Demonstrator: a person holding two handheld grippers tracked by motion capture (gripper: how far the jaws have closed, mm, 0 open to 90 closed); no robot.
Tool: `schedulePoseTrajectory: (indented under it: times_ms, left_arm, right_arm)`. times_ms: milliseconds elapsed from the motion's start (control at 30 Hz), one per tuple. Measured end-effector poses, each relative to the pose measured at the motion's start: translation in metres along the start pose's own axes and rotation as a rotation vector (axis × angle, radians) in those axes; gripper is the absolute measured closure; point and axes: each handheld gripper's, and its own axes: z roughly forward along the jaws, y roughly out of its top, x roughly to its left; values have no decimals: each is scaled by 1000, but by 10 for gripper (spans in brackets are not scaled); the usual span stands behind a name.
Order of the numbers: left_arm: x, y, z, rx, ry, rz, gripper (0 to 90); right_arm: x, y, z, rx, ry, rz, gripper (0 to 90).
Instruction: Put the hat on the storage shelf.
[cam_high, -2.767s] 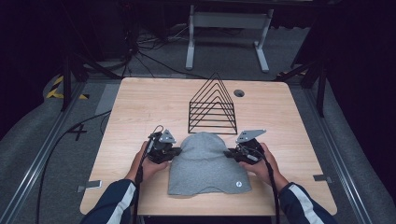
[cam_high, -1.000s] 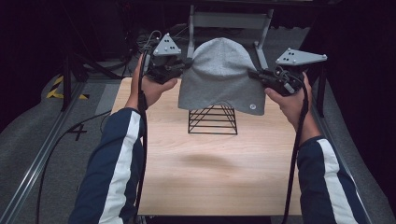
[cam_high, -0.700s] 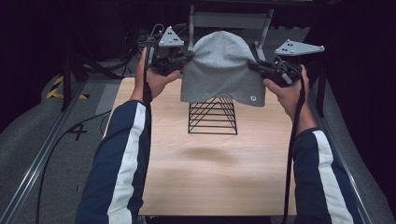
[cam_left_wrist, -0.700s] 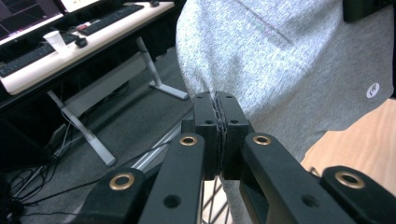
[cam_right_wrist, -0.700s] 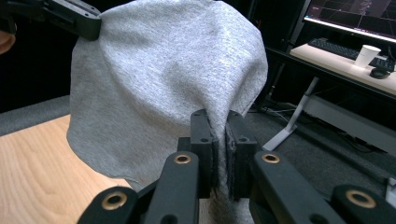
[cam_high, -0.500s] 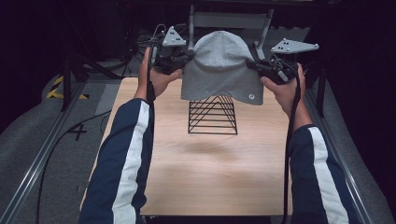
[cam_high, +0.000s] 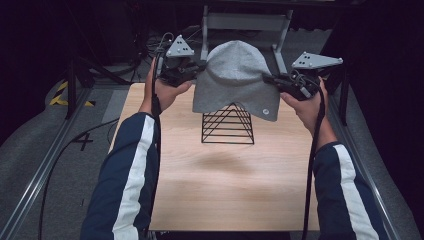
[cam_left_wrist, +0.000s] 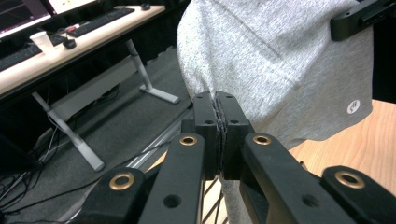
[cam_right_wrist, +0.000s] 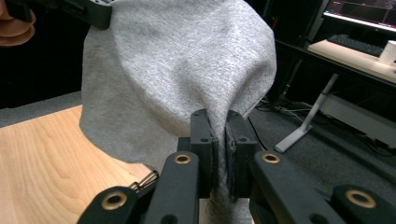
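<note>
Grey beanie (cam_high: 235, 75) stretched between left gripper (cam_high: 199, 67) and right gripper (cam_high: 270, 80), both fingers pinching its edges, wire rack (cam_high: 227, 125) below.

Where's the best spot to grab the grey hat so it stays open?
Pinch the grey hat at its bottom edge, one gripper from each side. The left gripper and right gripper are doing that, and it hangs open above the black wire rack.

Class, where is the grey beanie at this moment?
In the high view the grey beanie hangs in the air between the left gripper and right gripper, above the black wire rack.
</note>
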Motion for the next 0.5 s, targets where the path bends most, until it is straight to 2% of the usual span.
schedulePoseTrajectory:
  times_ms: [233, 500]
  left_arm:
    - [-9, -9, -7, 11, -14, 38, 885]
    - [-9, -30, 2, 39, -30, 15, 885]
  right_arm:
    - [9, -2, -3, 12, 6, -35, 842]
    - [12, -15, 7, 33, 12, -33, 842]
